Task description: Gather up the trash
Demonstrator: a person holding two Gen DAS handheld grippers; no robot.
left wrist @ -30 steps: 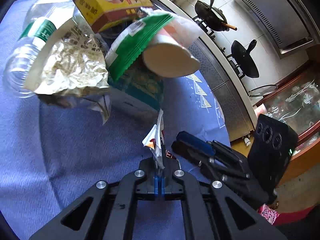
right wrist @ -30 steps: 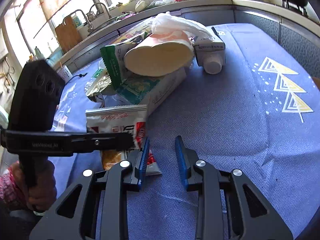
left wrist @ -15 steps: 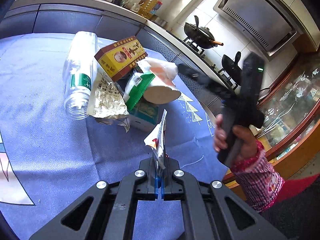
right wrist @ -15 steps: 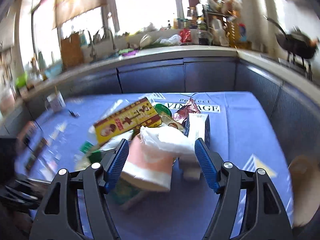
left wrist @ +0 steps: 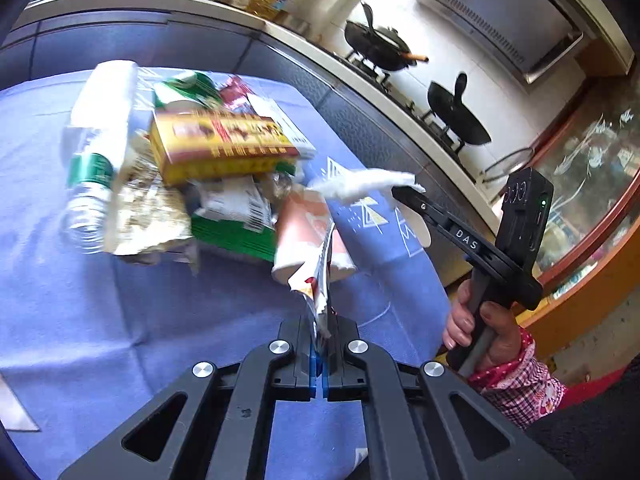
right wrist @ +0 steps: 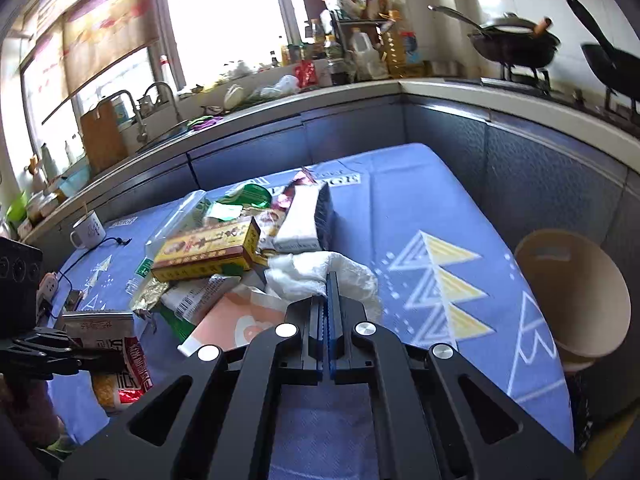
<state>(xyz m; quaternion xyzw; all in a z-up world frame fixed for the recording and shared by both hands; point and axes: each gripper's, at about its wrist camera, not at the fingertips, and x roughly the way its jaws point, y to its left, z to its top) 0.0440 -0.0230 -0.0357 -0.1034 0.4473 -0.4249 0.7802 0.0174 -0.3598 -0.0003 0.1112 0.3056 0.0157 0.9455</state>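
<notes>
Two grippers are in play, one in each of your hands. Your left gripper [left wrist: 321, 344] has its jaws pressed together on one flat snack wrapper [left wrist: 318, 284], which stands edge-up from the blue pads, lifted clear of the tablecloth [left wrist: 120, 320]. In the right wrist view the same wrapper [right wrist: 120, 352] shows its red and white print face-on at the far left. Your right gripper [right wrist: 328, 316] is likewise closed, its jaws clamped on one crumpled white tissue [right wrist: 320, 272]; in the left wrist view the tissue [left wrist: 360, 186] hangs from the fingertips above the cloth.

The remaining trash forms a single pile near the middle of the table:
- one yellow carton [right wrist: 204, 248], lying on top;
- one clear plastic bottle [left wrist: 96, 168] with a green label, on its side at the pile's left edge;
- one pink paper cup [left wrist: 300, 236], tipped over, open mouth towards you;
- one white milk carton [right wrist: 304, 220], lying flat behind the tissue;
- one crinkled foil bag [left wrist: 148, 216], just beside the bottle;
- one green packet [left wrist: 236, 236], under the carton.

Away from the pile stands one white mug [right wrist: 88, 232], and one round wooden stool [right wrist: 572, 292] stands off the table's right edge.

Pose: both grippers slope downward towards the table. Your right hand [left wrist: 480, 332] wraps the handle, checked sleeve [left wrist: 516, 384] at the wrist.
</notes>
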